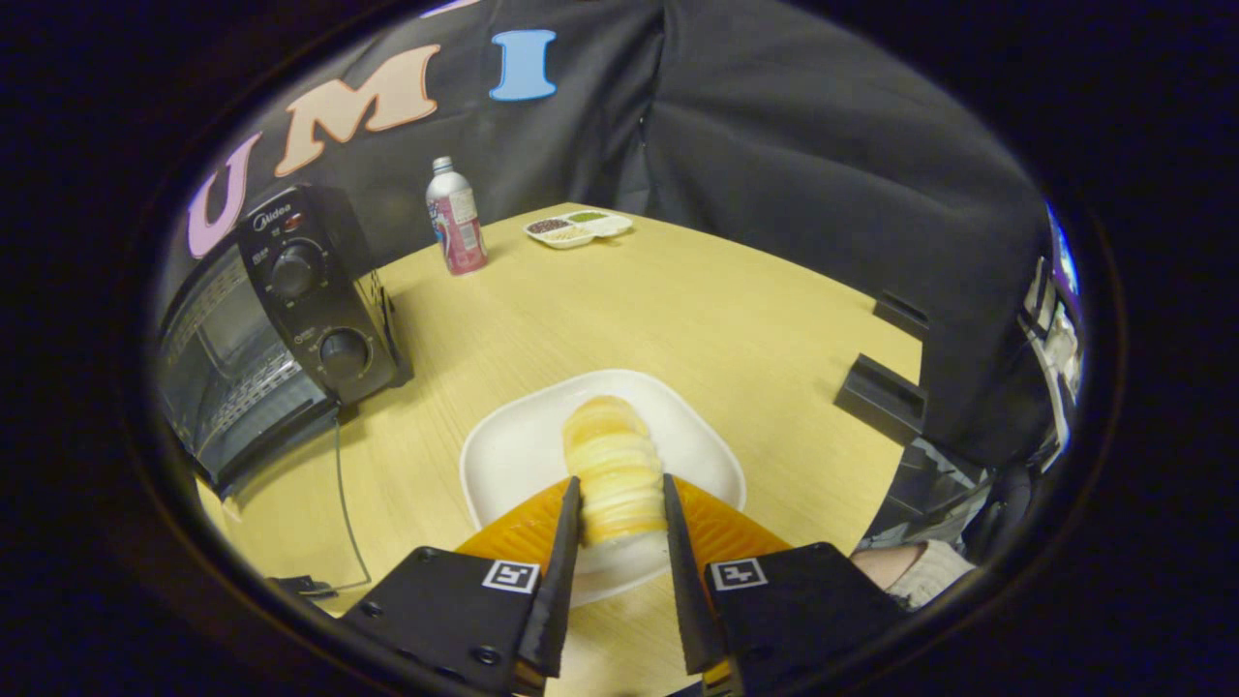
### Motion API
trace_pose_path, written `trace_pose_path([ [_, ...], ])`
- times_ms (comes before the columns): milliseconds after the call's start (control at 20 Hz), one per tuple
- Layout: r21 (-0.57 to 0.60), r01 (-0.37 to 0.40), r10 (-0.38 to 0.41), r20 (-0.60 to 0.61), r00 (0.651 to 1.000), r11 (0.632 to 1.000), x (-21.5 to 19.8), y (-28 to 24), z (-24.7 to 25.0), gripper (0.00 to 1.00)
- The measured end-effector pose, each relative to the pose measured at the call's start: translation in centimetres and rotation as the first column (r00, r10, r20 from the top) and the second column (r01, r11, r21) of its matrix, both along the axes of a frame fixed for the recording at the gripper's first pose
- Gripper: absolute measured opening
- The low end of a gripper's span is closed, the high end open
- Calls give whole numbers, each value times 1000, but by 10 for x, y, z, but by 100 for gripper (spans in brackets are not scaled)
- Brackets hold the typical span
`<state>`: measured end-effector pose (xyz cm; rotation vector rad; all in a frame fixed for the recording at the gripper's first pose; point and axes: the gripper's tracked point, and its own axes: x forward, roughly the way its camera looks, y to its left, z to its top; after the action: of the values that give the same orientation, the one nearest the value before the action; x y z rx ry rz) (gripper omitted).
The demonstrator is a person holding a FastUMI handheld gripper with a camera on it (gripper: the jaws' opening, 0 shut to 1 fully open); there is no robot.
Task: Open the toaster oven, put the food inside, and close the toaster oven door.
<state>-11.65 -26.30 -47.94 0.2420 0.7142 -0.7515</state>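
A pale yellow ridged bread roll lies lengthwise over a white square plate on the wooden table. My gripper is closed around the roll's near half, and both fingers press against its sides. To the left stands the black toaster oven with two knobs. Its glass door looks folded down toward the table, with a wire rack showing behind it.
A pink-labelled bottle and a white divided dish stand at the table's far side. Black blocks sit at the right edge. The oven's thin cable runs across the table left of the plate. A sleeve shows behind the right finger.
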Motion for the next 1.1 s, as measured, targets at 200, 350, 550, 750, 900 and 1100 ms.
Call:
trace_pose_path([
  [200, 27, 17, -20, 99, 995, 999, 1, 17, 20, 49],
  [350, 42, 4, -11, 162, 987, 999, 4, 49, 35, 49],
  [550, 69, -29, 13, 221, 975, 997, 15, 97, 43, 49],
  [750, 69, -91, 70, 257, 964, 993, 42, 148, 49, 49],
  [900, 74, -148, 121, 287, 950, 986, 69, 190, 54, 49],
  [1100, 120, -206, 162, 301, 940, 971, 104, 234, 50, 49],
])
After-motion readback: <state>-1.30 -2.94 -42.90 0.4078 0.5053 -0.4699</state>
